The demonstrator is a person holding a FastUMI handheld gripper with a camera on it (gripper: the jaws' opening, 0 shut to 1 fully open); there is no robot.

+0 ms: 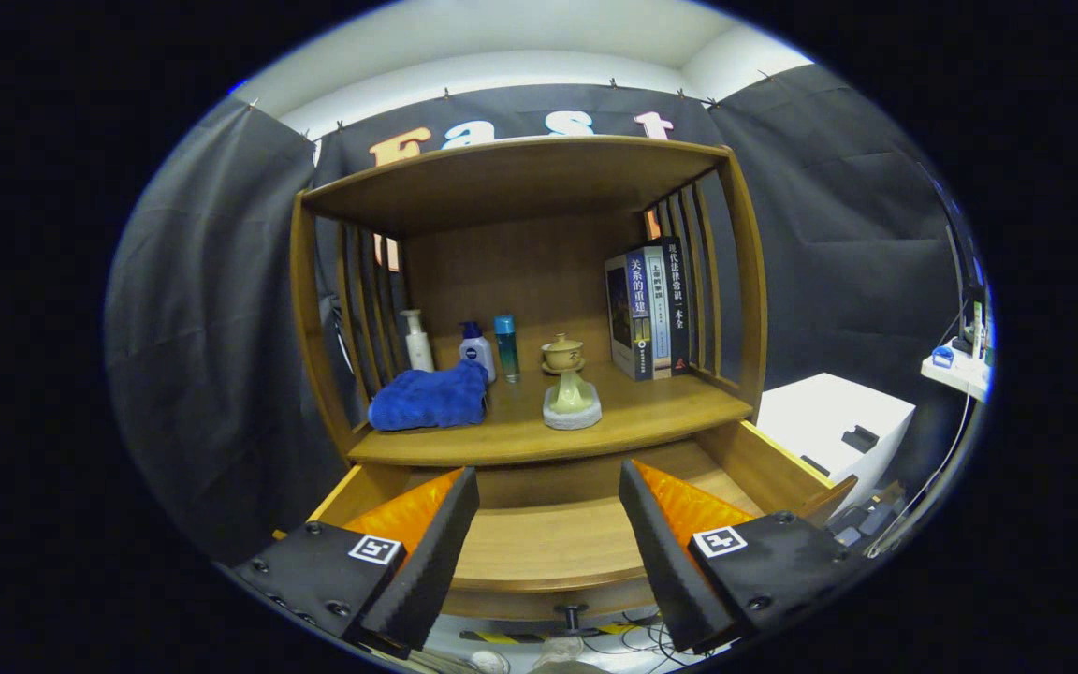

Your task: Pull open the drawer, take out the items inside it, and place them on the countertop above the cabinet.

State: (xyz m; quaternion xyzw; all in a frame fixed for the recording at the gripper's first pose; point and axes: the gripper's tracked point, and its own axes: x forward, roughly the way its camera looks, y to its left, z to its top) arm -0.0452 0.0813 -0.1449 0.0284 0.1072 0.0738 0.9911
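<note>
Tongs (548, 552) apart over open drawer (548, 548), nothing between

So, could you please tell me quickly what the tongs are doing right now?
Tongs: open, holding nothing, fingers spread above the pulled-out drawer.

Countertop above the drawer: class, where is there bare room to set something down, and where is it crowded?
Free: the countertop front right, between the ceramic cup stand and the books. Crowded: the left, with the blue towel and bottles. The open gripper hovers over the open drawer.
</note>
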